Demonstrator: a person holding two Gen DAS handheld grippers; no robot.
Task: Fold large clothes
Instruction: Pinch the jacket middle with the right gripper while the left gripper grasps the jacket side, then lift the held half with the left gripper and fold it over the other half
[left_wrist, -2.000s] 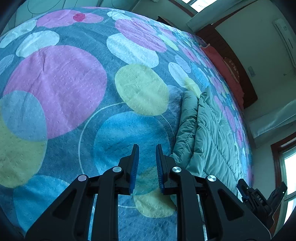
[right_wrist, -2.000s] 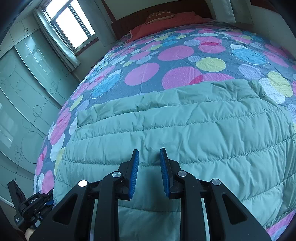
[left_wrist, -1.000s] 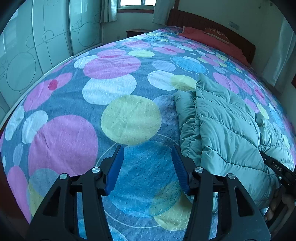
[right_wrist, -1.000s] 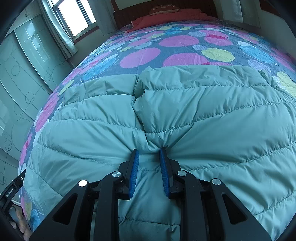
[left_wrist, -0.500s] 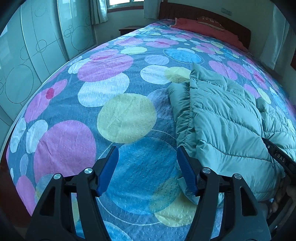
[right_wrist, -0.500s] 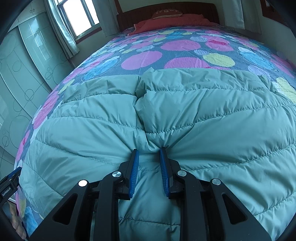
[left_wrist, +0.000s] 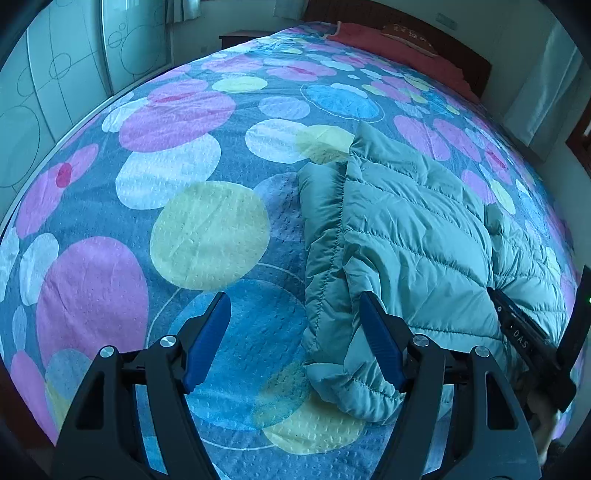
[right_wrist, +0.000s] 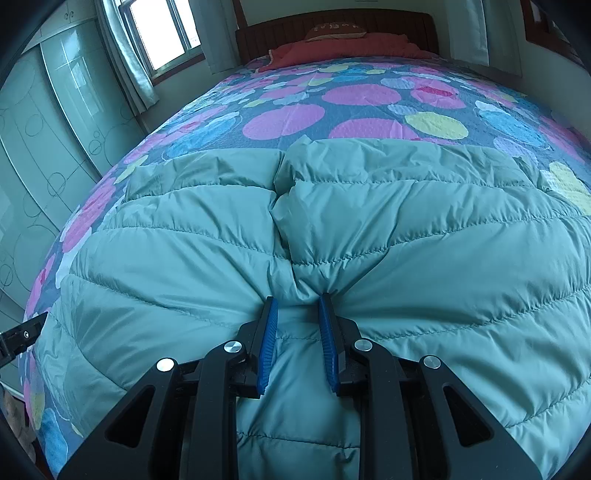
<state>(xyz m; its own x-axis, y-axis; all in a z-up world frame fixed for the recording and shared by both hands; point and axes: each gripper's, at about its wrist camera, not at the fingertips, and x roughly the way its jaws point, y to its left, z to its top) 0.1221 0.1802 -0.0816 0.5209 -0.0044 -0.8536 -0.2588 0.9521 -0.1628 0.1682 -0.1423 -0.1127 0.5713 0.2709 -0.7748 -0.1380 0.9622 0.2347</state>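
Observation:
A teal quilted puffer jacket (left_wrist: 413, 229) lies spread on the bed, its left edge doubled into a thick roll. My left gripper (left_wrist: 293, 301) hovers over that edge near the bed's foot. Its jaws are opening, with the roll between the blue pads (left_wrist: 380, 343) in the picture and neither pad pressing on it. In the right wrist view the jacket (right_wrist: 424, 236) fills the frame. My right gripper (right_wrist: 297, 299) is shut on a bunched fold at the jacket's middle seam, and creases fan out from the pinch. The right tool's black body (left_wrist: 524, 332) shows at the jacket's right side.
The bedspread (left_wrist: 207, 236) is blue-grey with large pink, yellow and blue circles. Red pillows (right_wrist: 343, 46) lie against a dark wooden headboard. Frosted wardrobe doors (left_wrist: 55, 92) run along the left of the bed, and a window (right_wrist: 162, 33) is beyond.
The left gripper's jaws have spread wide and it has swung toward the jacket's left edge. The right gripper pinched the jacket's middle fold and has held still since.

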